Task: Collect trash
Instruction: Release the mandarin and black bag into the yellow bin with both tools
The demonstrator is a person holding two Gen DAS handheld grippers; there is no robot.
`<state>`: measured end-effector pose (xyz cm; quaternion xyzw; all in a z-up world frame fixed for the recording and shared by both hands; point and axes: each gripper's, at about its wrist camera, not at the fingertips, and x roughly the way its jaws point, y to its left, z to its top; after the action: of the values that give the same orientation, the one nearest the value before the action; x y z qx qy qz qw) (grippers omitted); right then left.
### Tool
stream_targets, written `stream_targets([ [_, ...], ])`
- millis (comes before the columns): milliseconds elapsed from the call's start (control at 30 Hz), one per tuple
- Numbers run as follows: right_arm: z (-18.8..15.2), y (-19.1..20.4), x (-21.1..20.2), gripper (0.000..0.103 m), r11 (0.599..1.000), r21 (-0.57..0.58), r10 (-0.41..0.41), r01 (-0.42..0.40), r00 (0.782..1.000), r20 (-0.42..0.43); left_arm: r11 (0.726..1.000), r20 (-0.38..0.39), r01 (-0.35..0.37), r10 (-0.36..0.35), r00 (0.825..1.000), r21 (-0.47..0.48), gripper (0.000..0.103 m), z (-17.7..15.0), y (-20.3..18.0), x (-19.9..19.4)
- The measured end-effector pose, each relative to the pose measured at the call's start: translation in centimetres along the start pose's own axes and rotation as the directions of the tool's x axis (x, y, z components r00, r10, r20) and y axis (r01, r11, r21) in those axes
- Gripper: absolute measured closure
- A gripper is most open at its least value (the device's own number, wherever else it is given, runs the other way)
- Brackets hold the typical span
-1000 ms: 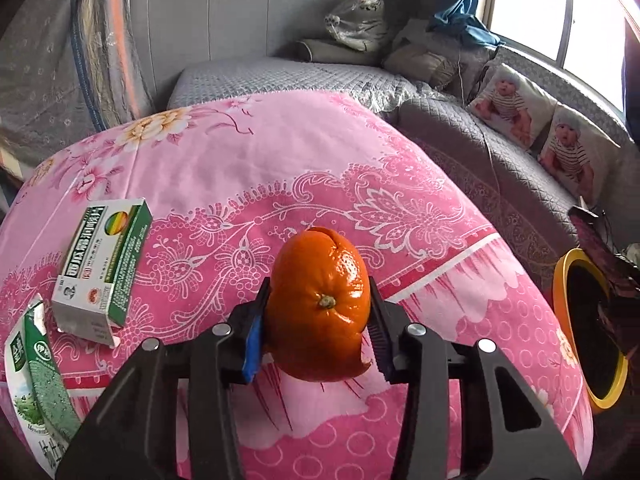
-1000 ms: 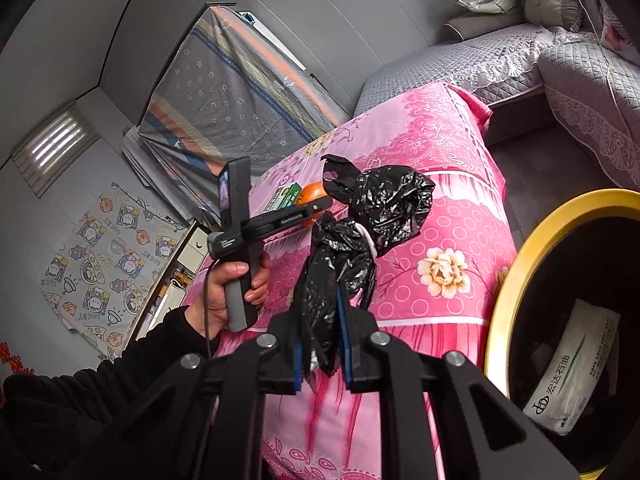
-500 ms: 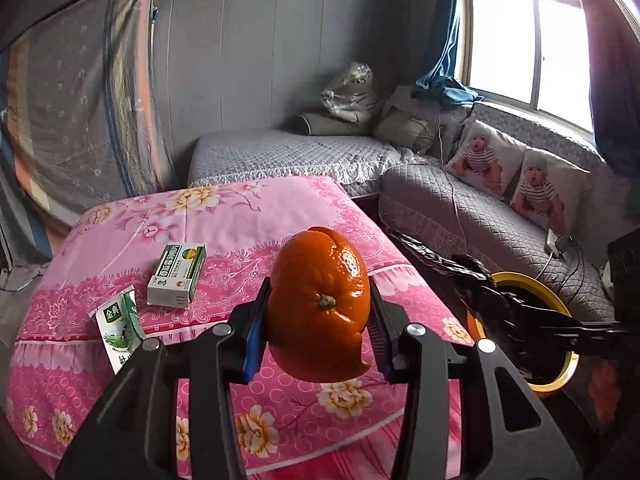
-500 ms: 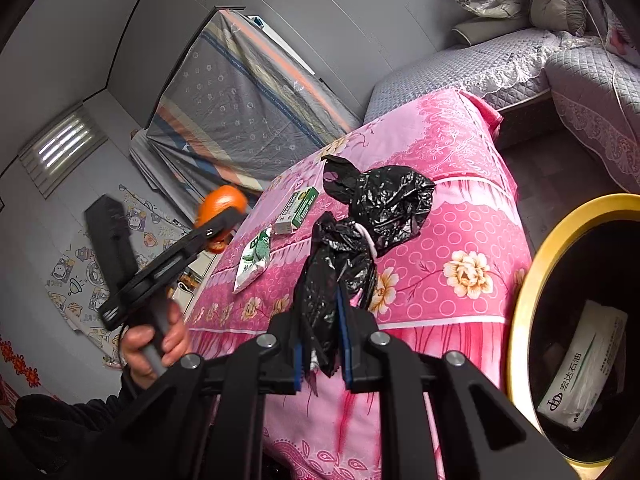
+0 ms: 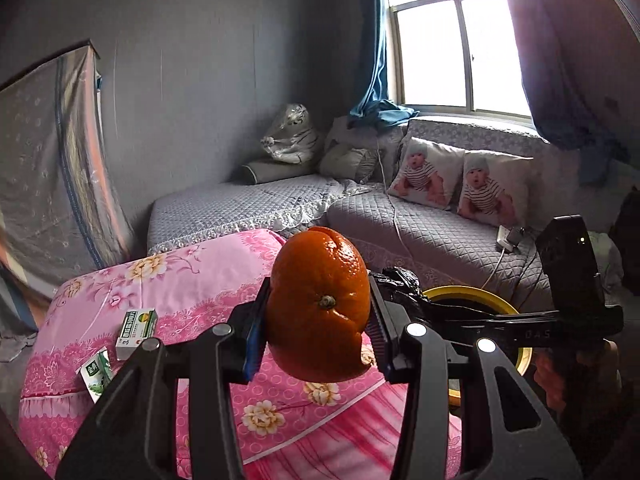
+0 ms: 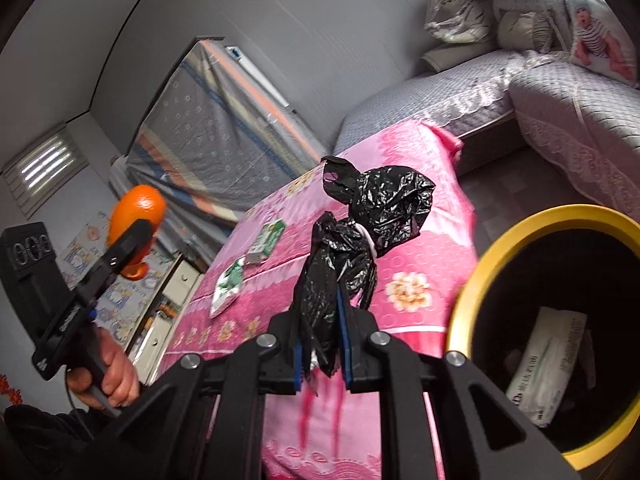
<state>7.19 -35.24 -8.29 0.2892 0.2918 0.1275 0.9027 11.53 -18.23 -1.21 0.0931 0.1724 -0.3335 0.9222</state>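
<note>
Both my grippers are loaded, held up in the air by the bin.

My left gripper point(image 5: 318, 330) pinches the orange point(image 5: 320, 306) above the pink bed point(image 5: 192, 280); my right gripper point(image 6: 322, 338) is clamped on the black bag point(image 6: 360, 224), just beside the yellow-rimmed bin point(image 6: 476, 276). A green box point(image 6: 266, 240) and a carton point(image 6: 228, 286) lie on the bed.

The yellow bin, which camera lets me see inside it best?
The right wrist view. It looks down into the yellow bin, so you can see a white packet lying in the dark inside. The left wrist view shows only part of the bin's yellow rim, behind the orange and the other gripper, and nothing inside it.
</note>
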Motion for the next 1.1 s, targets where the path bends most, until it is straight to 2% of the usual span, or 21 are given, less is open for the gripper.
stream_targets([
  [333,-0.8,-4.4,-3.5,0.090,0.989,0.074,-0.138,0.131,0.986,0.093,0.993,-0.011,0.093,-0.093,0.996,0.075,0.062,0.7,-5.2,2.0],
  [467,-1.5,-5.6,-4.2,0.090,0.963,0.086,-0.264,0.255,0.957,0.121,0.989,-0.019,0.121,-0.120,0.993,0.086,0.062,0.6,-6.6,3.0],
  [667,-2.5,-7.6,-4.3,0.090,0.936,0.133,-0.339,0.325,0.936,0.100,0.982,-0.054,0.158,-0.154,0.987,0.099,0.061,0.1,-8.2,5.9],
  [800,-3.1,-9.3,-4.4,0.090,0.909,0.184,-0.394,0.375,0.916,0.080,0.973,-0.131,0.221,-0.211,0.969,0.066,0.061,-0.6,-9.4,10.2],
  [900,-3.6,-10.7,-4.5,0.090,0.878,0.234,-0.441,0.418,0.896,0.056,0.964,-0.199,0.263,-0.251,0.947,0.037,0.061,-1.6,-10.5,14.1],
  [1100,-4.0,-12.8,-4.7,0.090,0.851,0.282,-0.467,0.444,0.884,0.016,0.953,-0.303,0.304,-0.294,0.906,-0.016,0.061,-4.3,-12.2,19.8],
])
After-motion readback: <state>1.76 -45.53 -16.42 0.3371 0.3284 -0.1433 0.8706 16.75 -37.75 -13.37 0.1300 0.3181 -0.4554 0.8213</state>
